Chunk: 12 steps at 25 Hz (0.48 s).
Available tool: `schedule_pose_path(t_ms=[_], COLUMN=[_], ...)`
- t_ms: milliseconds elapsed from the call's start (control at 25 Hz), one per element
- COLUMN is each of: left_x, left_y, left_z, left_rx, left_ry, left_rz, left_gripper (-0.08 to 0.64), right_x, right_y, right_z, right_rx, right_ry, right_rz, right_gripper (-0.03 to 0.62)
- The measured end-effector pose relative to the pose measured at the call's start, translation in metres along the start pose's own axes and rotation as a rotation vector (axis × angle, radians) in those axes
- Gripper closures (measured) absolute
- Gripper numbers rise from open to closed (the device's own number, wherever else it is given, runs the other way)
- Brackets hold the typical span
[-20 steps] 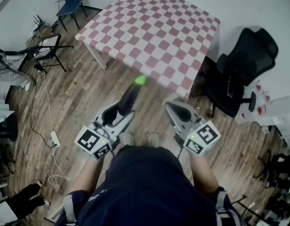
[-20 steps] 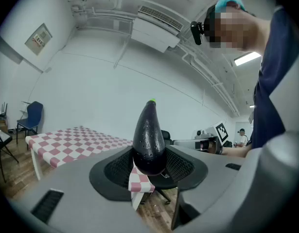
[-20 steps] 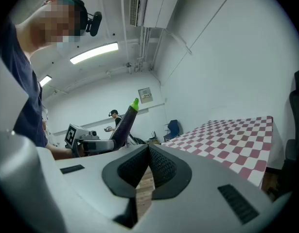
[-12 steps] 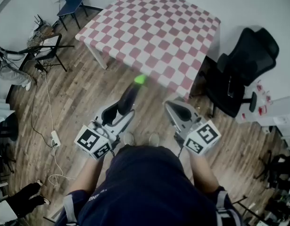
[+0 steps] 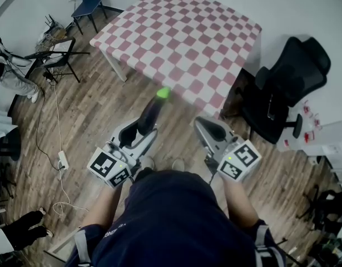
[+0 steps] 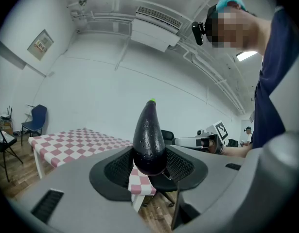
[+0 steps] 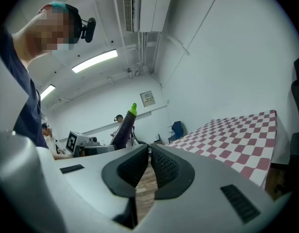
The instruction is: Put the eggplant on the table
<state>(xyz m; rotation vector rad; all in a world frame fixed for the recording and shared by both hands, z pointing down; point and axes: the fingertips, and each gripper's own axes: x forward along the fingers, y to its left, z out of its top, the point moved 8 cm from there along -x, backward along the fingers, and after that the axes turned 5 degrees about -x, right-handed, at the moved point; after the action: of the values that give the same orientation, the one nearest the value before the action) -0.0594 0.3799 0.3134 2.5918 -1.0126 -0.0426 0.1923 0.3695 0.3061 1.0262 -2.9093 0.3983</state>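
The glossy dark-purple eggplant (image 5: 150, 113) with a bright green stem tip is clamped by its fat end in the jaws of the grey left gripper (image 5: 142, 132). It is held over the wooden floor (image 5: 98, 110), just short of the near edge of the square table with the red-and-white checked cloth (image 5: 182, 38). Its long axis runs on from the jaws, green tip foremost and aimed at that near edge, so the table lies straight ahead. The grey right gripper (image 5: 207, 128), about as near the table, has its jaws closed together on nothing.
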Motion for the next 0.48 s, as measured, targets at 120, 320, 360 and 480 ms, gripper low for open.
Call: schedule_pose_path(t_ms=[120, 320, 360, 480], left_x=[0.009, 0.017, 0.018, 0.022], left_y=[-0.012, -0.024, -0.025, -0.027], left_z=[-0.001, 0.001, 0.001, 0.001], left_rx=[0.011, 0.033, 0.036, 0.042], left_ry=[-0.007, -0.020, -0.021, -0.022], left_rz=[0.013, 0.051, 0.058, 0.075], left_gripper=[0.336, 0.336, 0.336, 0.335], right_x=[-0.015, -0.035, -0.038, -0.046], right_y=[-0.010, -0.028, -0.032, -0.042], right_z=[-0.001, -0.002, -0.003, -0.005], right_rx=[0.004, 0.011, 0.011, 0.010], right_ry=[-0.003, -0.006, -0.005, -0.005], right_rz=[0.004, 0.007, 0.008, 0.007], right_gripper=[0.575, 0.575, 0.575, 0.575])
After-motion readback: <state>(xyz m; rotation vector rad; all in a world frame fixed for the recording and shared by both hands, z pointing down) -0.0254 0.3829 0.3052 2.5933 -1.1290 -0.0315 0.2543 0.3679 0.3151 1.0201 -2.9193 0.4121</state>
